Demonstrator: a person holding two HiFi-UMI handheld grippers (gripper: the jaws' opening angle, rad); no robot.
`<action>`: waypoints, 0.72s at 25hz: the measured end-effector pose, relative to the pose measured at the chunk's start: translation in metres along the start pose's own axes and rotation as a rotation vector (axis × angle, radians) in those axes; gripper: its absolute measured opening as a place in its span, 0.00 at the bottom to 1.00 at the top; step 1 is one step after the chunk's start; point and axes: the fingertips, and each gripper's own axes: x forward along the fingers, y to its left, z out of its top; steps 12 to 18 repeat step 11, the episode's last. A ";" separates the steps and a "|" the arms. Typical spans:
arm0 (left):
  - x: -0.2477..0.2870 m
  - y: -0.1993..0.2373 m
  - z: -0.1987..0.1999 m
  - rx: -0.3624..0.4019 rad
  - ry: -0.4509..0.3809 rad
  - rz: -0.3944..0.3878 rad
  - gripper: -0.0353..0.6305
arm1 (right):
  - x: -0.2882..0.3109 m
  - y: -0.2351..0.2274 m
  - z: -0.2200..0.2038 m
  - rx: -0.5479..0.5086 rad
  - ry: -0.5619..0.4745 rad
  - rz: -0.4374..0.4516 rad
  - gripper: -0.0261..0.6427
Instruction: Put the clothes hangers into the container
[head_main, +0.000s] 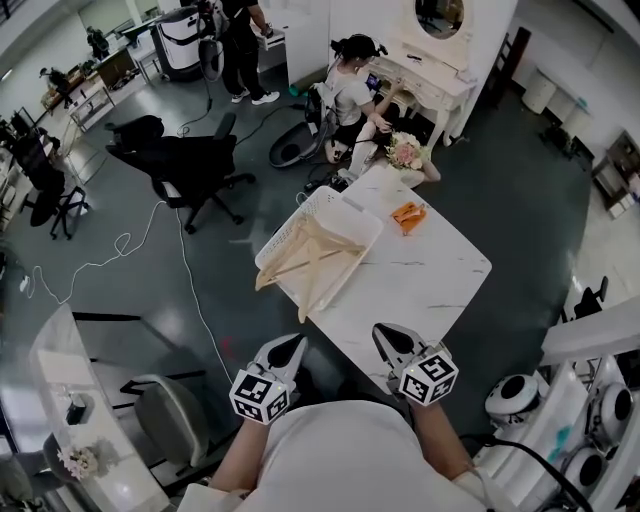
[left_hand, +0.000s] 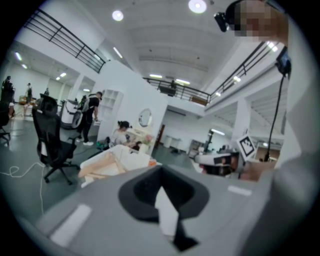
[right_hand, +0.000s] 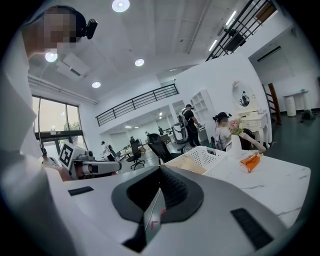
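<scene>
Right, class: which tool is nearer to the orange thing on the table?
Right. The right tool sits at the near edge of the table, facing the orange thing; the left tool is off its corner, farther away.

In the head view, the small orange object (head_main: 408, 215) on the white marble worktop (head_main: 420, 280) is too small to identify, and the worktop's near corner is hidden behind the right gripper (head_main: 383, 333). In the left gripper view, the pale wooden clothes hangers (left_hand: 101, 168) left of centre are blurred.
</scene>
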 end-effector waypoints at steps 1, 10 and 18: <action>0.000 0.001 0.001 0.001 -0.003 0.003 0.06 | 0.001 0.000 0.001 0.001 -0.002 0.002 0.04; 0.000 0.007 0.005 -0.004 -0.009 0.010 0.06 | 0.006 -0.004 0.006 0.008 -0.003 -0.004 0.04; 0.001 0.007 0.005 -0.004 -0.010 0.011 0.06 | 0.006 -0.004 0.007 0.009 -0.004 -0.004 0.04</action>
